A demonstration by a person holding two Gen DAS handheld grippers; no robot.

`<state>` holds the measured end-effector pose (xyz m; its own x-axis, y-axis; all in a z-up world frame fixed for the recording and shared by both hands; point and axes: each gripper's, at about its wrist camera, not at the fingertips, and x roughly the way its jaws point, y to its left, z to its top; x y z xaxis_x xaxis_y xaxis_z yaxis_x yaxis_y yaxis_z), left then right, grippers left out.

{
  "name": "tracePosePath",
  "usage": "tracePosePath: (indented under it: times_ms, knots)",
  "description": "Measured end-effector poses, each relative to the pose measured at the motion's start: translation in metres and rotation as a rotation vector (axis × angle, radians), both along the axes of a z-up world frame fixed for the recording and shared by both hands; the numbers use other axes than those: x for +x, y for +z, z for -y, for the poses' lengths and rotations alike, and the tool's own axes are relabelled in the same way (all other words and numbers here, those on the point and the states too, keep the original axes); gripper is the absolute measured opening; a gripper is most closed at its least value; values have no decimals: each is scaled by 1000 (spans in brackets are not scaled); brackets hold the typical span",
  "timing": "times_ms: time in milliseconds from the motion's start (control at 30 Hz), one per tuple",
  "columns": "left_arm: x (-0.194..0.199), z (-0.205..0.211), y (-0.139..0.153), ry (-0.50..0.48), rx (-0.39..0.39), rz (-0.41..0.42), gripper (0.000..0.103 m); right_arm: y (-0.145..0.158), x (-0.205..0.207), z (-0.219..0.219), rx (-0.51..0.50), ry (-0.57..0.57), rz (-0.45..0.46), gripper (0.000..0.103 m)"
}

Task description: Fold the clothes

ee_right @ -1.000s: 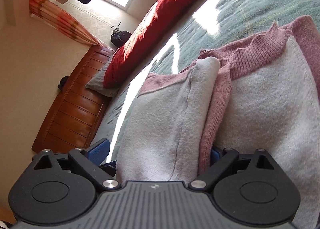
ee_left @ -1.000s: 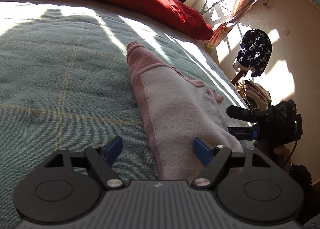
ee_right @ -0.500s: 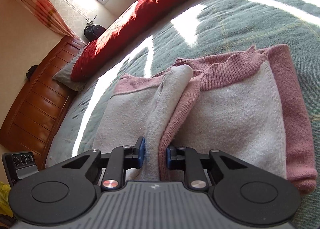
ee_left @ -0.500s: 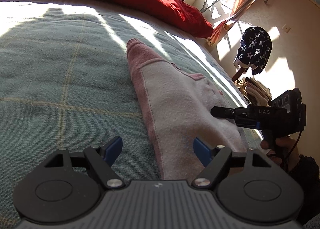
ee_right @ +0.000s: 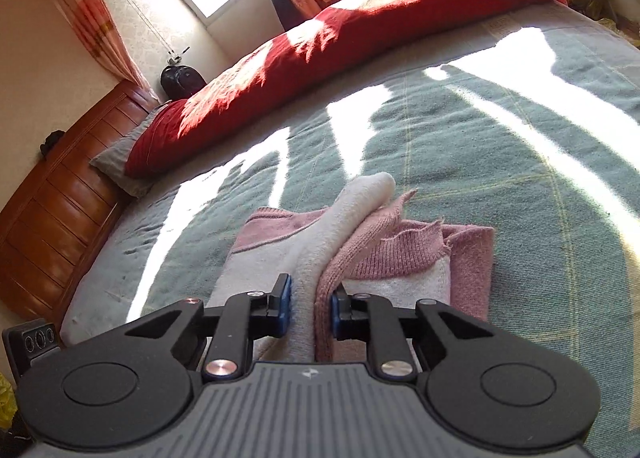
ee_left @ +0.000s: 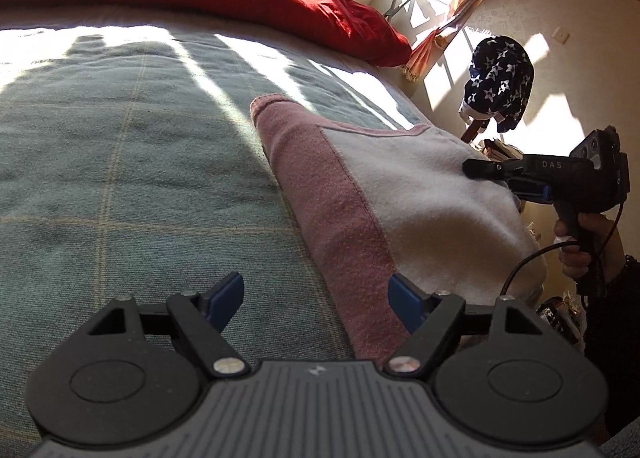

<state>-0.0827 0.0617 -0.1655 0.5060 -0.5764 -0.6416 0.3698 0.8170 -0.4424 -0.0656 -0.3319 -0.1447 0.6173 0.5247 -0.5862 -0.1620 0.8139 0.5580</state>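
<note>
Right tool (ee_right: 310, 308): clenched on a raised ridge of the sweater (ee_right: 372, 254), white fleece layer and pink knit layer pinched together between the blue pads (ee_right: 283, 304). The ridge is lifted off the rest of the garment and runs forward from the tool to a rounded white tip. The same tool is seen from the left wrist view (ee_left: 474, 169), black, marked "DAS", its tip pressed into the far side of the sweater, held by a hand (ee_left: 588, 238) with a cable hanging below.

Left tool (ee_left: 318, 296): released, jaws spread wide, nothing gripped. It is held low at the near end of the sweater (ee_left: 400, 197); the right blue pad (ee_left: 404, 298) sits against the pink edge band, whether touching cannot be told. The left pad is over bare blanket.

Sweater: laid folded on the green checked blanket (ee_right: 500, 161) of the bed, pink ribbed collar and pink side band visible, white panel between them.

Beyond the sweater: a red duvet (ee_right: 360, 41) is bunched along the far side of the bed, a grey pillow (ee_right: 120, 173) under its end, a wooden headboard (ee_right: 52, 209) past that. Sun stripes fall across the blanket. A dark star-print garment (ee_left: 500, 93) hangs by the wall past the sweater.
</note>
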Motion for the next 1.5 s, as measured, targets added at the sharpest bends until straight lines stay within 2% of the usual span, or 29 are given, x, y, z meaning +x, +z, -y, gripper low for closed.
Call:
tracePosePath:
  times_ms: [267, 467, 633, 767, 933, 1133, 1233, 1333, 1367, 1400, 1500]
  knots:
    - [2, 14, 4, -31, 26, 3, 79, -41, -7, 27, 81, -63, -75, 22]
    - [5, 26, 7, -51, 32, 6, 79, -30, -1, 34, 68, -75, -20, 22]
    - [6, 32, 2, -64, 39, -8, 79, -52, 6, 40, 70, -98, -91, 22]
    - [9, 35, 0, -70, 64, -22, 79, -73, 0, 47, 111, -129, -145, 34]
    - [15, 38, 17, -73, 84, 14, 79, -48, -29, 55, 99, -154, -65, 38]
    - [29, 68, 39, -117, 87, 77, 79, -39, -82, 47, 130, -128, 7, 40]
    - [39, 95, 39, -165, 100, 91, 79, -49, -102, 36, 125, -96, 15, 39]
    - [50, 121, 35, -205, 108, 98, 79, -67, -113, 24, 102, -70, -22, 33]
    - [54, 127, 31, -208, 114, 96, 80, -72, -116, 22, 92, -70, -41, 19]
    - [58, 133, 27, -212, 120, 94, 80, -76, -119, 21, 90, -69, -51, 13]
    - [69, 141, 13, -218, 136, 85, 85, -83, -130, 27, 133, -70, -58, 12]
